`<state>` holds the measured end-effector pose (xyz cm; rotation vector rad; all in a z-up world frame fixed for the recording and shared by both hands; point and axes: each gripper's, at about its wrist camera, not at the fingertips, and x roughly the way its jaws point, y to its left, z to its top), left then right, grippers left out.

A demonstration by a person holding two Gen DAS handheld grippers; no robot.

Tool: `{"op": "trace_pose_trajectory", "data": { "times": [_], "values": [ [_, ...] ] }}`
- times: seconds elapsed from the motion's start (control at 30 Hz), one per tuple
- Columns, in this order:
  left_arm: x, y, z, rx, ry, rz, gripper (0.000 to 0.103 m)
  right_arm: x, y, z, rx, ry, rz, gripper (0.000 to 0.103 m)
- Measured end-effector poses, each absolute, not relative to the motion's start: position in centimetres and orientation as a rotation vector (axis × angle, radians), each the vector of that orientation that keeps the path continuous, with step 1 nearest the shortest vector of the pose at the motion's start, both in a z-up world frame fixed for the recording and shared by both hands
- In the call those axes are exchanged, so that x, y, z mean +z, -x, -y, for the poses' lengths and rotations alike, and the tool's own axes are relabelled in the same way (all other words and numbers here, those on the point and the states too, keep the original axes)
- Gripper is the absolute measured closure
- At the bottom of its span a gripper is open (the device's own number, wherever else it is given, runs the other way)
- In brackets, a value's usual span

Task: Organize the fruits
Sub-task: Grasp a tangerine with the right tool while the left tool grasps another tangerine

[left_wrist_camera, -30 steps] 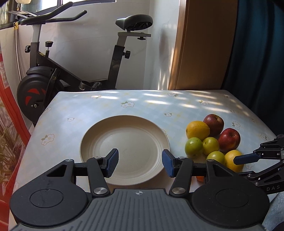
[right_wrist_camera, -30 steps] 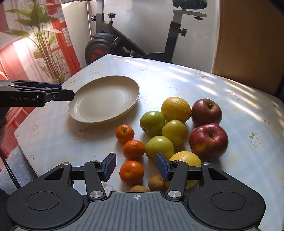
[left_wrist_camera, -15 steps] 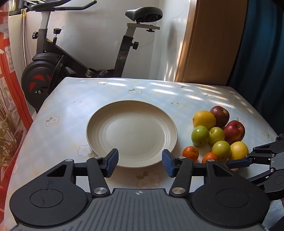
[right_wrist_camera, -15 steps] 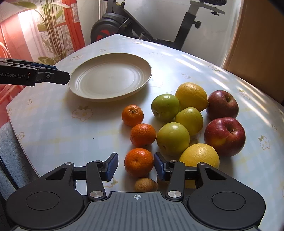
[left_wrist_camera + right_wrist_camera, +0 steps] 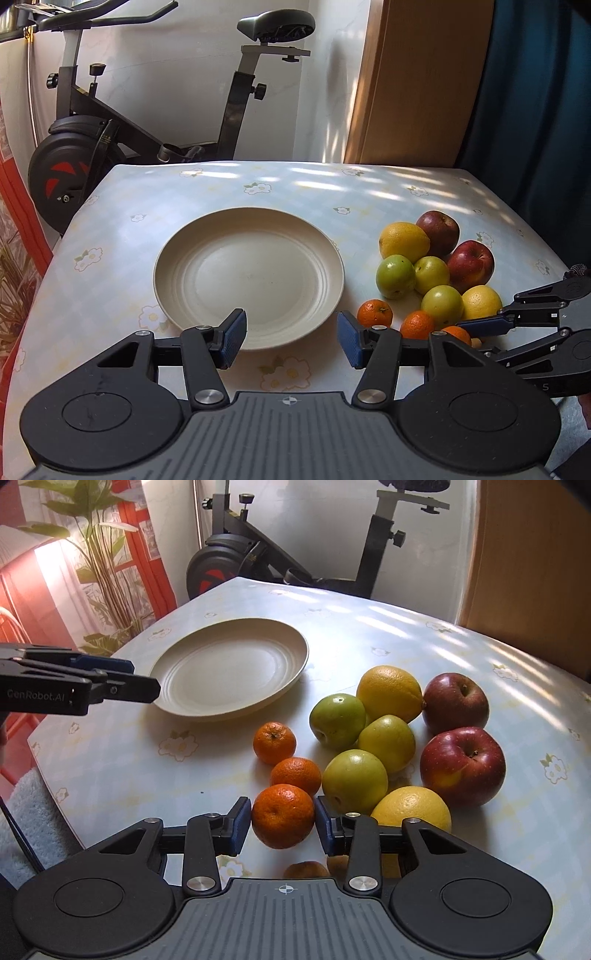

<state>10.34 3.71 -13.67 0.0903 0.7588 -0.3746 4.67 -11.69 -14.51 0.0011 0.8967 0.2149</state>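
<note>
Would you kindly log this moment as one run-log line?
right gripper: open, jaws flank nearest mandarin | left gripper: open, above plate near rim | plate: empty

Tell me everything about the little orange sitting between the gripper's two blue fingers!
The nearest mandarin is small, round and bright orange, with dimpled, shiny peel and a tiny green stem dot on top. It sits on the flowered tablecloth, first in a row of three mandarins. The right gripper has a blue pad on each side of it, very close, though I cannot tell if they touch. A green apple sits just right of it.
</note>
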Motion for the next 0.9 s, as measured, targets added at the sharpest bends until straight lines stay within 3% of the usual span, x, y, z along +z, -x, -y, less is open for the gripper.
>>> {"op": "trace_pose_trajectory", "data": {
  "times": [0.3, 0.57, 0.63, 0.9],
  "values": [
    [-14.2, -10.1, 1.0, -0.525, -0.167, -0.758, 0.046, -10.0, -3.2, 17.7, 0.081, -0.068, -0.742, 0.068],
    [-16.4, -10.4, 6.1, -0.620, -0.218, -0.815, 0.055, -10.5, -2.0, 20.8, 0.034, -0.110, -0.710, 0.068],
    [-16.7, -10.5, 6.5, -0.626, -0.228, -0.823, 0.061, -10.6, -1.7, 20.9, 0.035, -0.113, -0.707, 0.068],
    [-17.6, -11.4, 6.4, -0.623, -0.195, -0.888, 0.063, -11.0, -1.3, 21.7, 0.037, -0.148, -0.687, 0.068]
  ]
}}
